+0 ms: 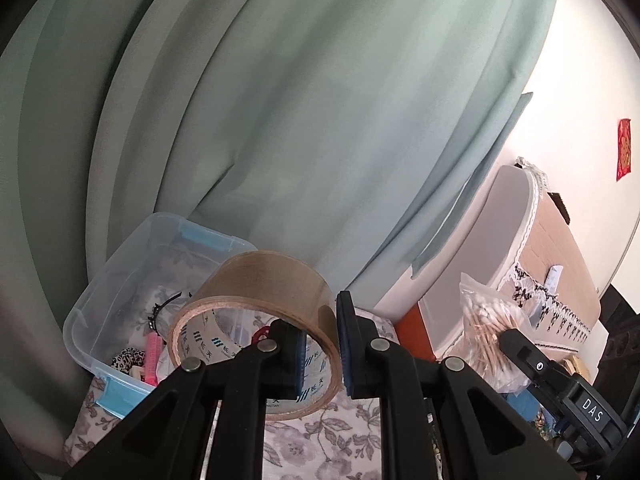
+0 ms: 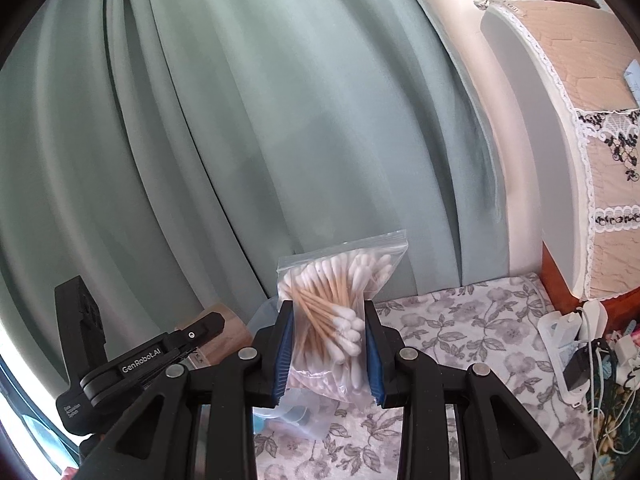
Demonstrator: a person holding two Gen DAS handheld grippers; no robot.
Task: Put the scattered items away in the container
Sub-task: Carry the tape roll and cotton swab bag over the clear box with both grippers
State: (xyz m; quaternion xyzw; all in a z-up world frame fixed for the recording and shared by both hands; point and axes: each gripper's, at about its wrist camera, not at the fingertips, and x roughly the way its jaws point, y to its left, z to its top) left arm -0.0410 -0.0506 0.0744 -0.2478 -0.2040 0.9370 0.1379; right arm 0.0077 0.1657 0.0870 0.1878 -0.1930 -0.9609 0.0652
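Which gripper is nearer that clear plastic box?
The left gripper, holding the tape roll beside the clear box. The right gripper, with the cotton swab bag, is farther off.

Soft even daylight, sharp focus, strong fisheye edges

Both wrist views close behind their own fingers, facing the green curtain (image 1: 280,120), shared floral cloth (image 2: 460,320), each showing the other gripper at its edge.

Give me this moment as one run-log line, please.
left gripper: shut on tape roll | right gripper: shut on cotton swab bag | clear bin: ahead, open
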